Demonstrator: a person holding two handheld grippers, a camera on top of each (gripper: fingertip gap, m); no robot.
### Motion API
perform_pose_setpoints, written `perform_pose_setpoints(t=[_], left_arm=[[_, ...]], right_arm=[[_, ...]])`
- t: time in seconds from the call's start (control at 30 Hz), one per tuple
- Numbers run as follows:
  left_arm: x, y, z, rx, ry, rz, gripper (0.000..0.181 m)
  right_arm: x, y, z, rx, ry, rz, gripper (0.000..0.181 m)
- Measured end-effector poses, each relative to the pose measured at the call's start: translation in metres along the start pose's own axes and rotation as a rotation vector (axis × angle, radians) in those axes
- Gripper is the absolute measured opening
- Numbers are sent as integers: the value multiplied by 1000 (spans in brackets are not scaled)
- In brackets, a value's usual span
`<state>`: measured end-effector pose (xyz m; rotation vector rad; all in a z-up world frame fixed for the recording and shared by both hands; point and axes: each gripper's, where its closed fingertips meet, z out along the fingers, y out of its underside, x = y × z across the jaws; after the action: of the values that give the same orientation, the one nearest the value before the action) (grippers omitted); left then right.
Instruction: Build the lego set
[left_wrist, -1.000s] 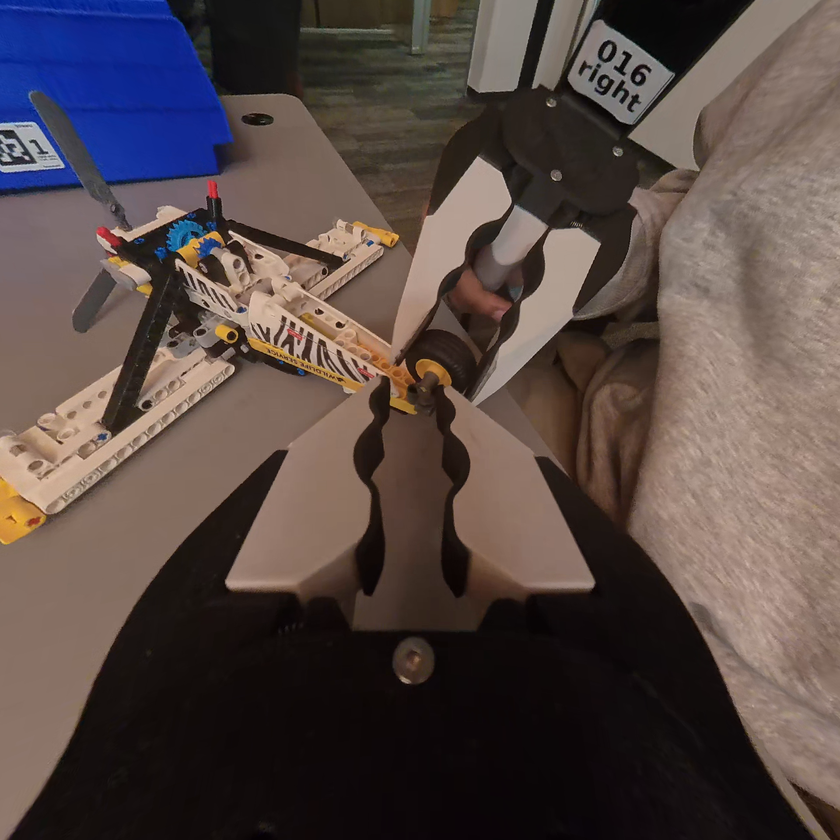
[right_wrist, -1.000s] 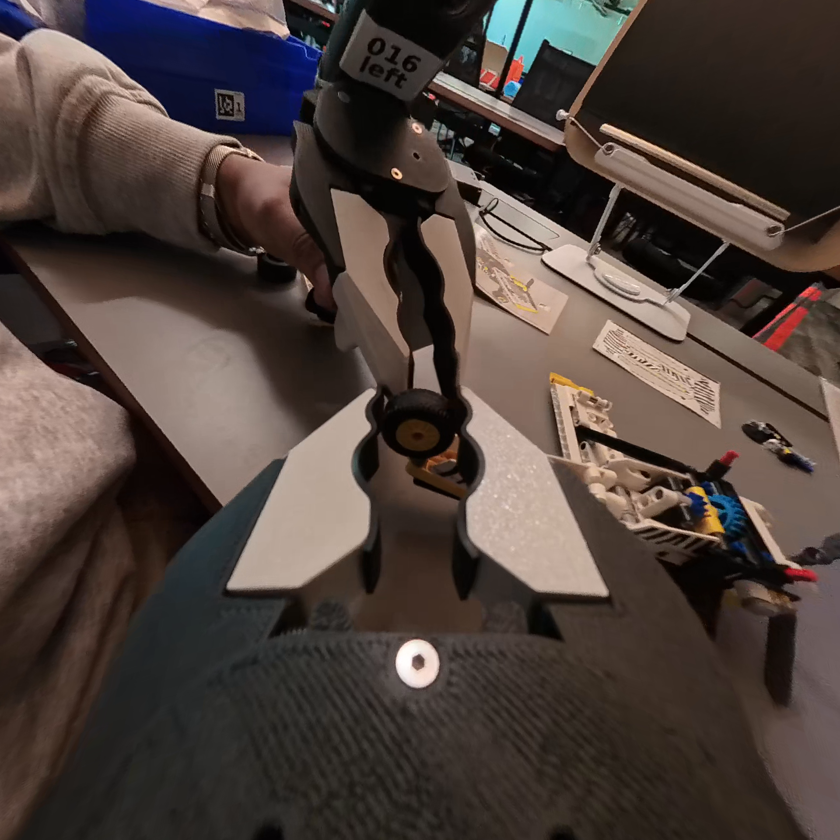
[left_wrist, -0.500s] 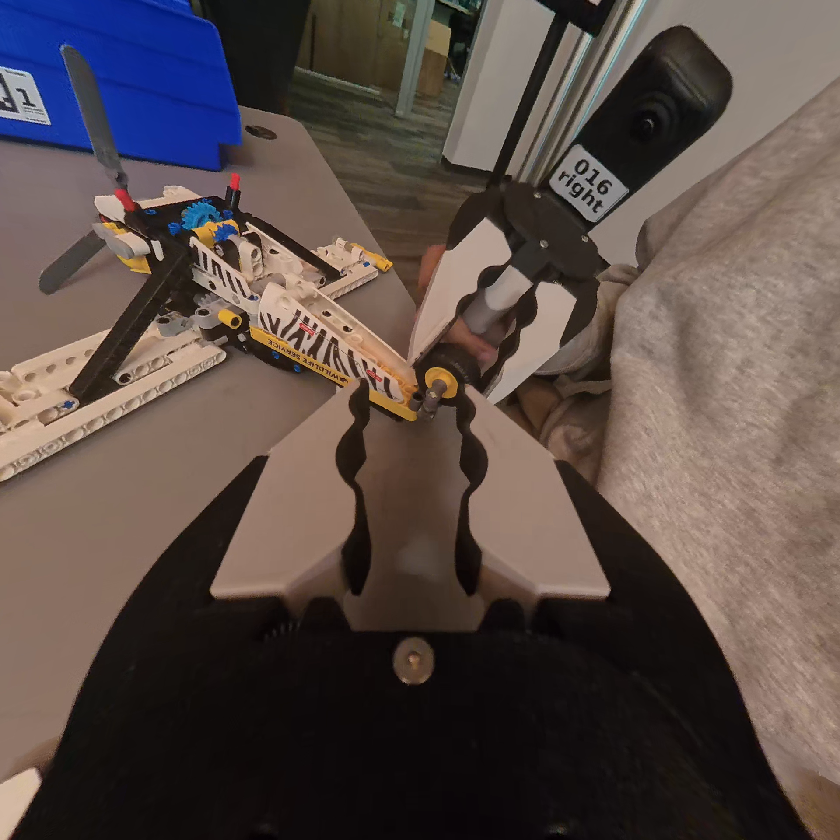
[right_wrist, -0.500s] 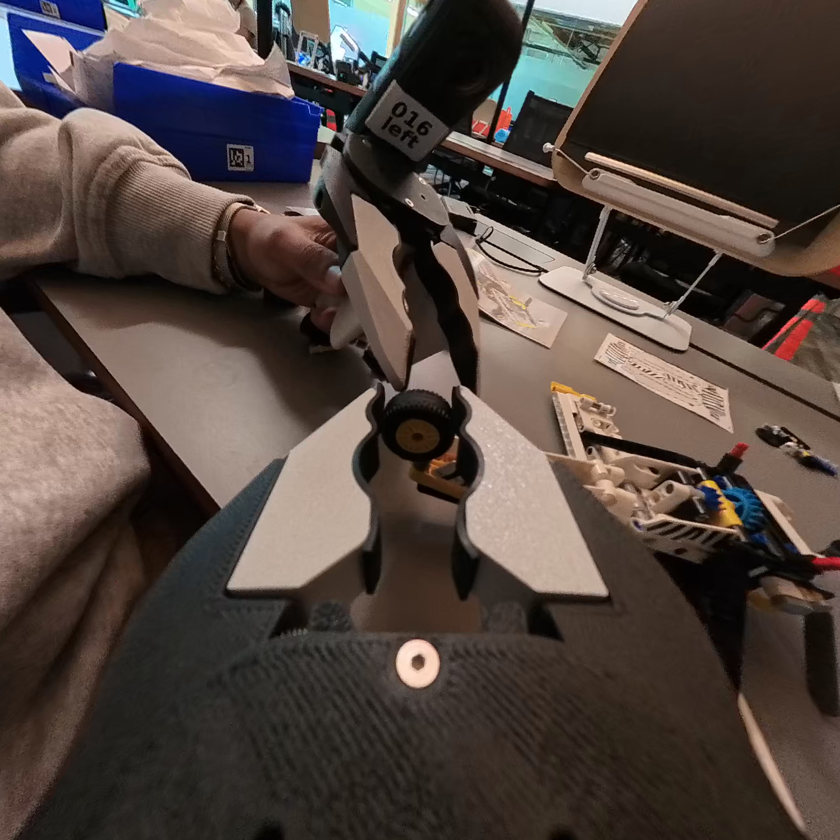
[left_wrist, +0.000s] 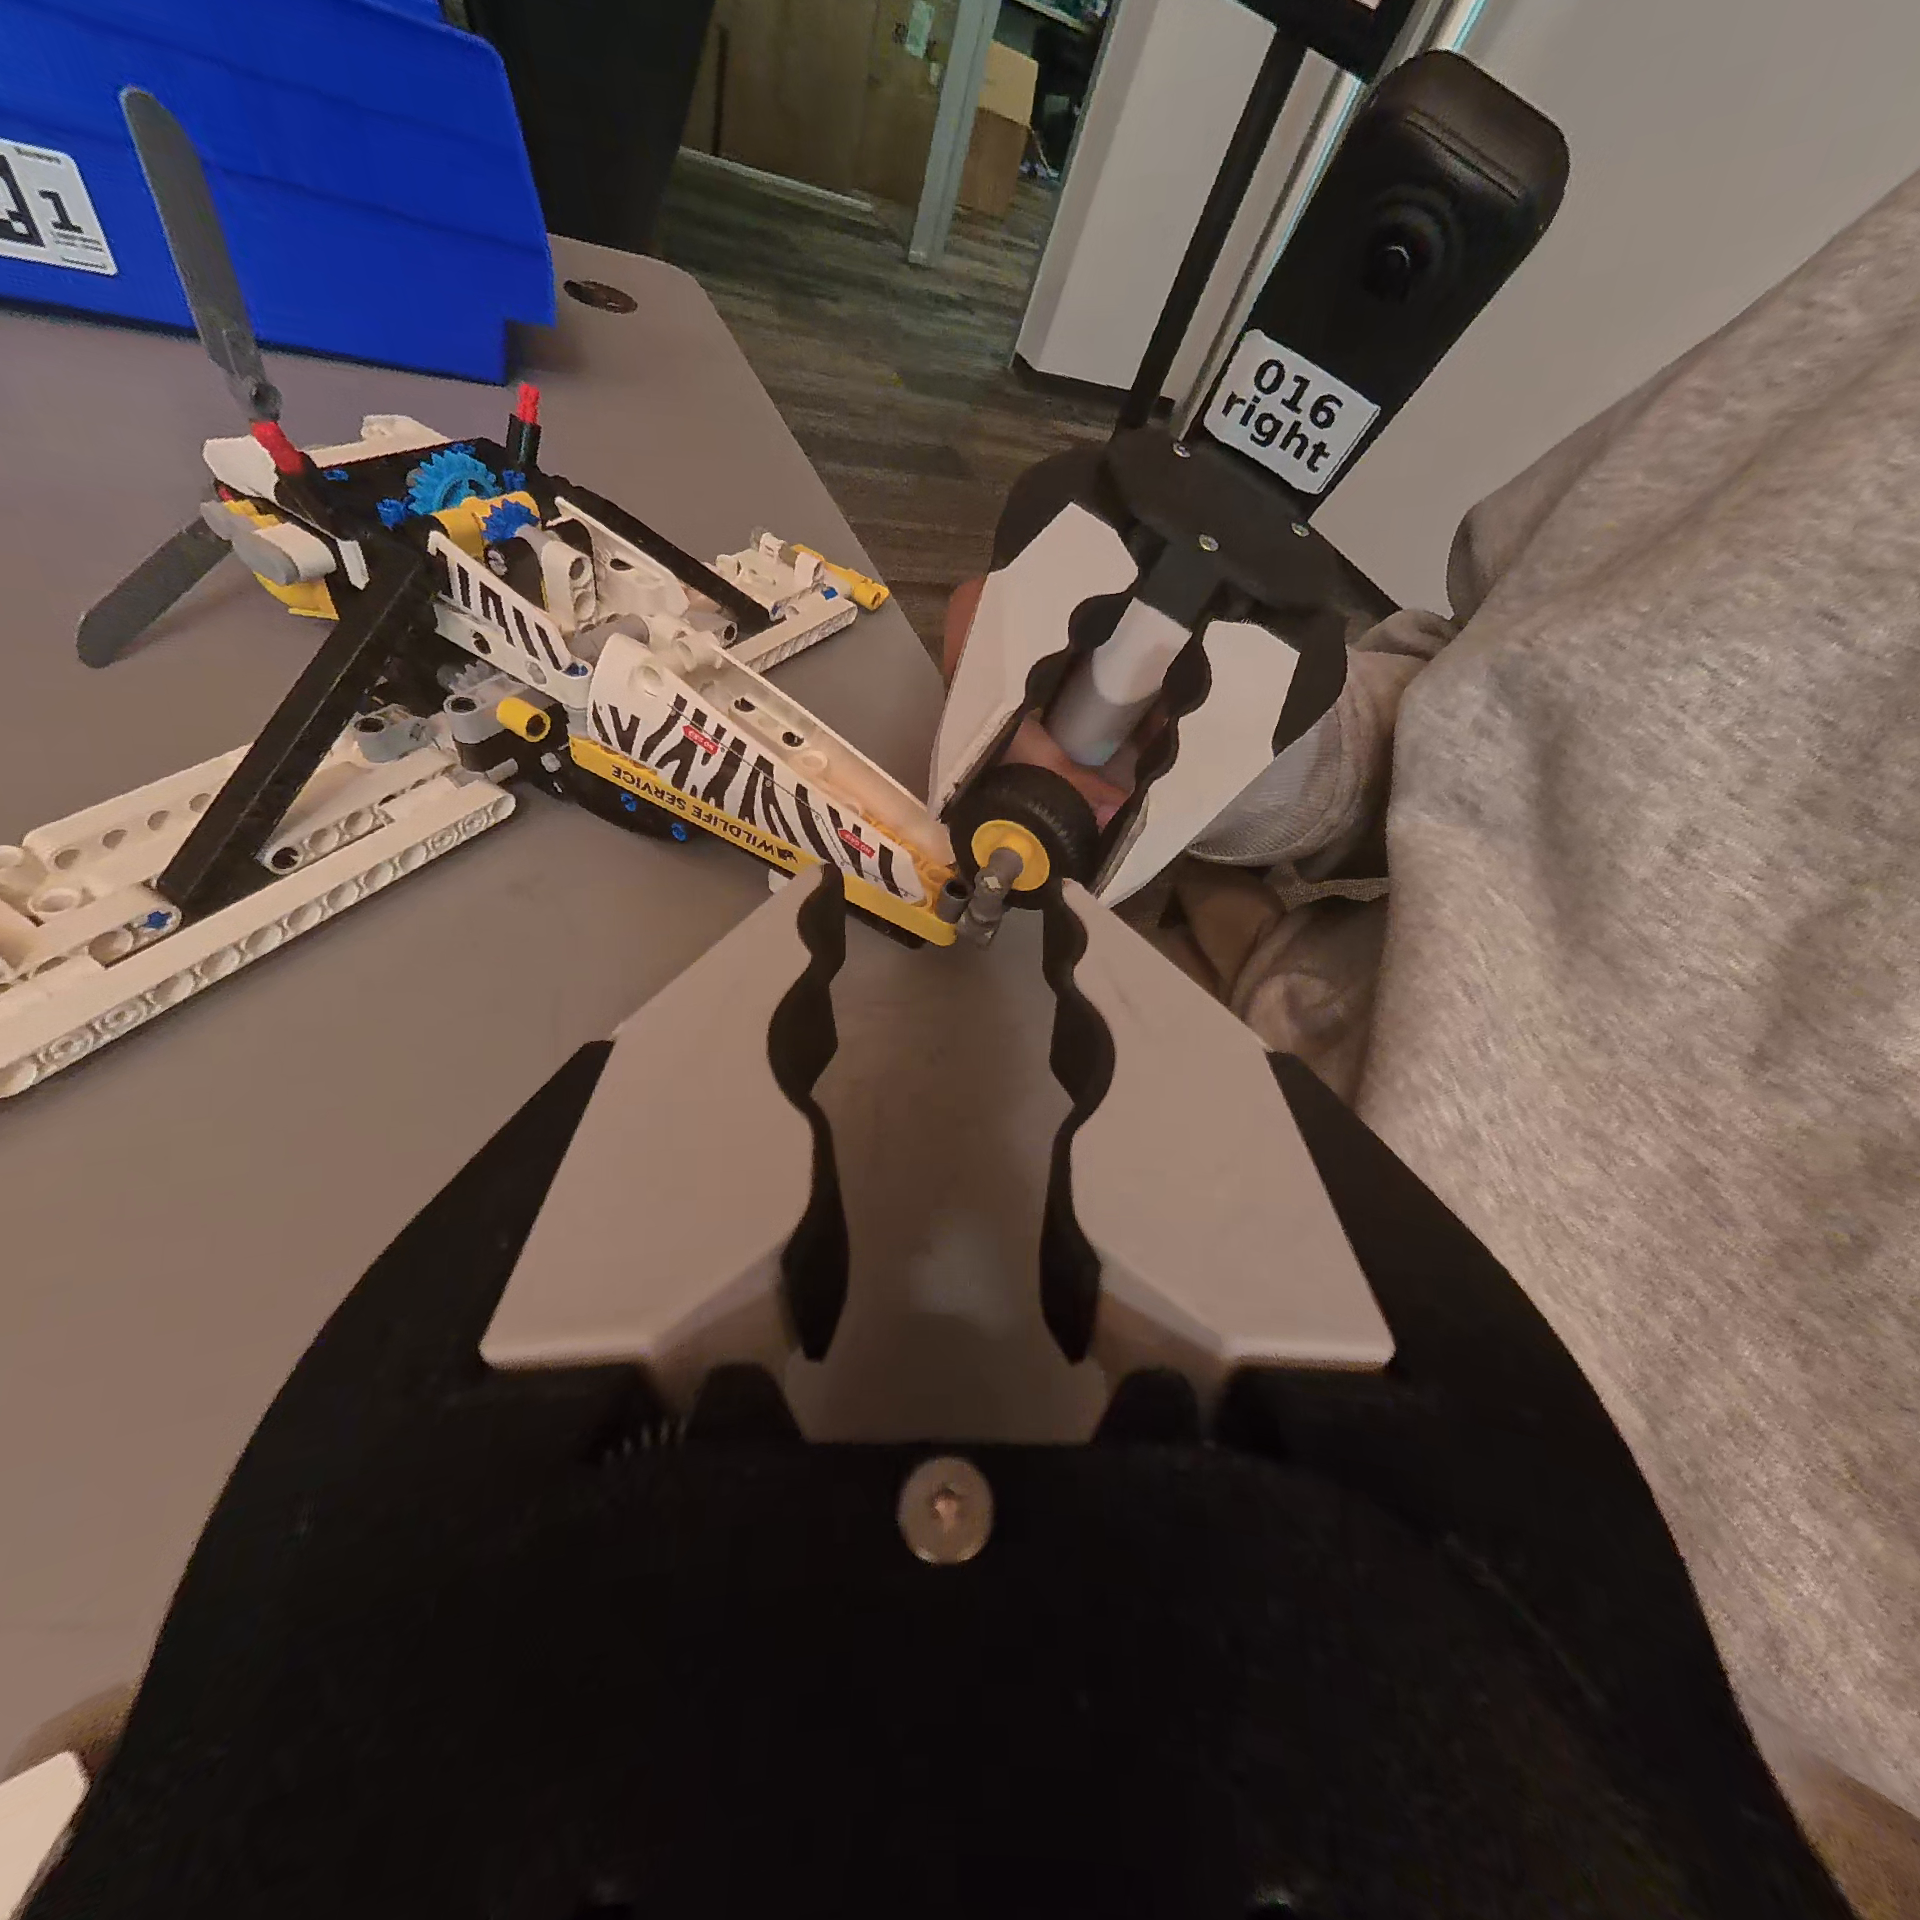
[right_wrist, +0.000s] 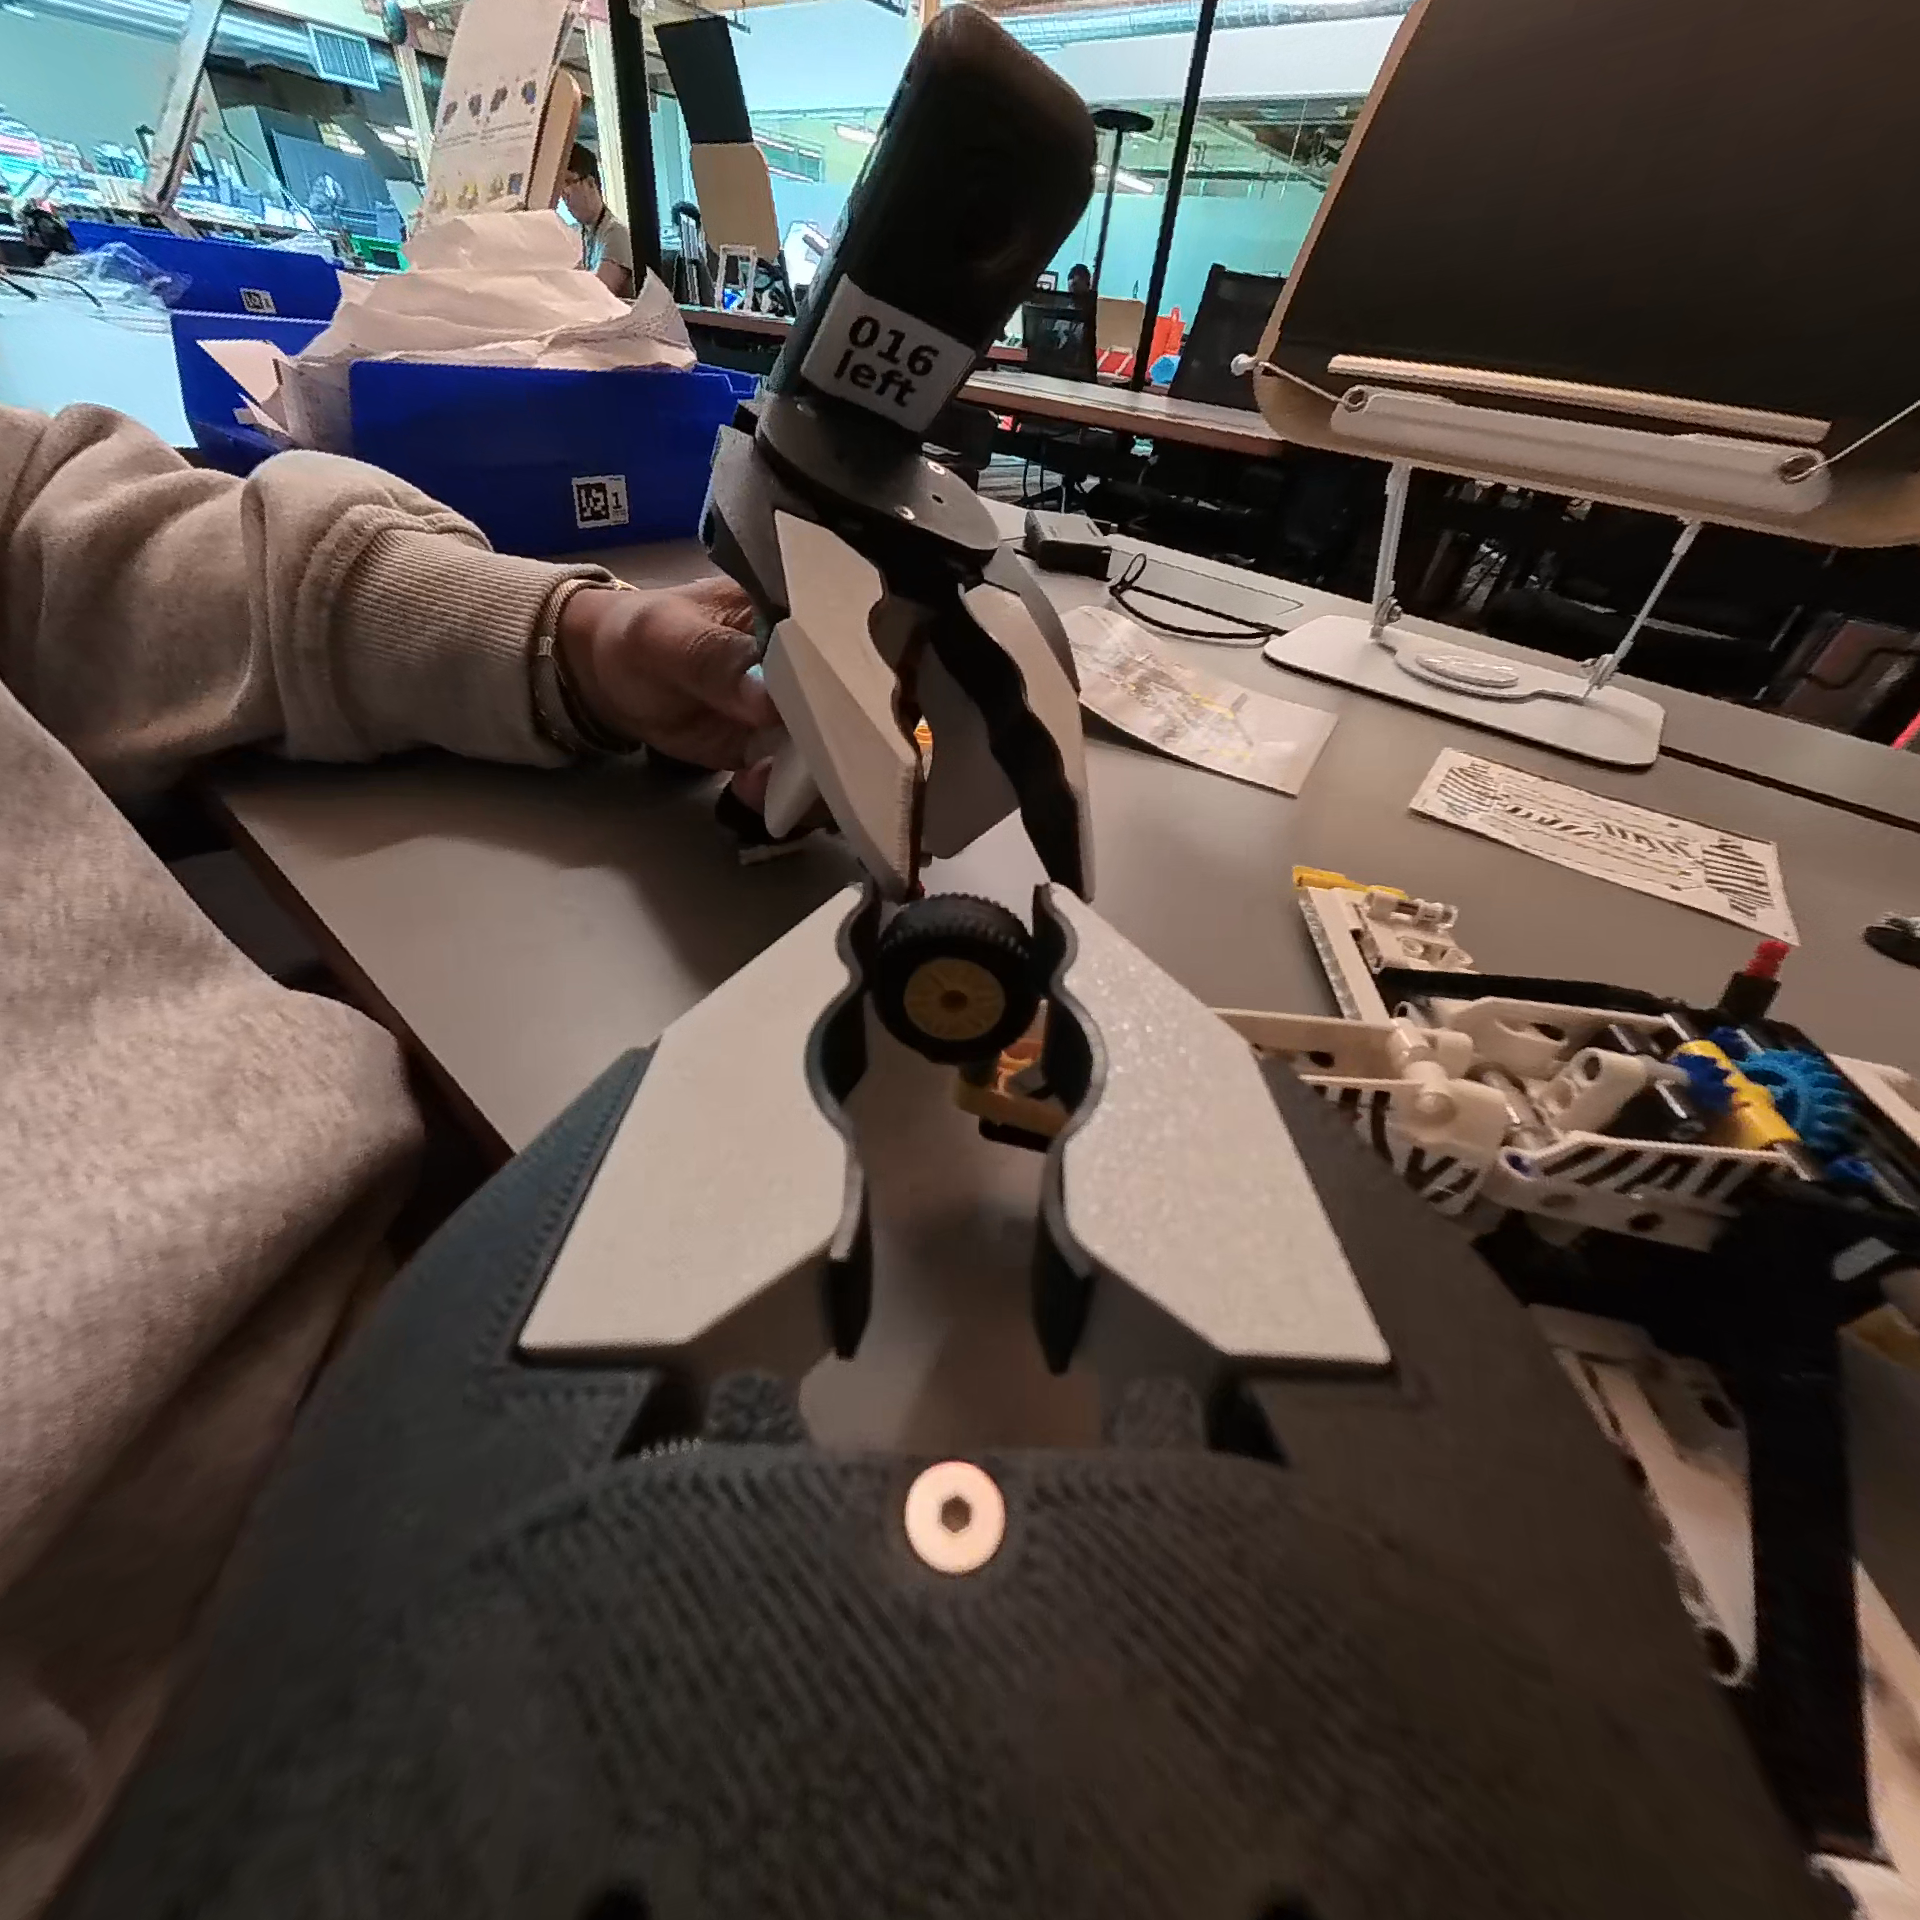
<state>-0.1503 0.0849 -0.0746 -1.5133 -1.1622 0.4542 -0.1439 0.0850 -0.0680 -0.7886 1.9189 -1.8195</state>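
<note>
A white, yellow and black lego plane (left_wrist: 665, 727) with zebra stickers and a grey propeller lies on the grey table (left_wrist: 312, 1195). Its tail points at me and ends in a short grey axle (left_wrist: 987, 894). My right gripper (right_wrist: 953, 902) is shut on a small black wheel with a yellow hub (right_wrist: 961, 977), held at the axle's end. The wheel (left_wrist: 1039, 821) and the right gripper (left_wrist: 1029, 847) also show in the left wrist view. My left gripper (left_wrist: 940, 891) is open, its tips on either side of the tail end. It also shows from the right wrist view (right_wrist: 992, 883).
A blue bin (left_wrist: 312, 208) stands at the table's back, stuffed with paper in the right wrist view (right_wrist: 540, 447). An instruction sheet (right_wrist: 1195, 707), a sticker sheet (right_wrist: 1600, 842) and a white stand (right_wrist: 1475, 675) lie beyond. The person's grey sweater (left_wrist: 1662, 935) is close on the right, past the table edge. The tips of both grippers are at nearly the same place.
My left gripper's jaws have opened wider around the plane's tail end. The right gripper has kept the wheel at the axle. Both views have tilted up a little.
</note>
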Motion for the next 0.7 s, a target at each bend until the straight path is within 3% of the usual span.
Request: perform_pose_setpoints(t=[0.7], left_arm=[[-1, 2, 0, -15, -7, -4, 36]], right_arm=[[1, -1, -1, 9, -6, 14, 27]])
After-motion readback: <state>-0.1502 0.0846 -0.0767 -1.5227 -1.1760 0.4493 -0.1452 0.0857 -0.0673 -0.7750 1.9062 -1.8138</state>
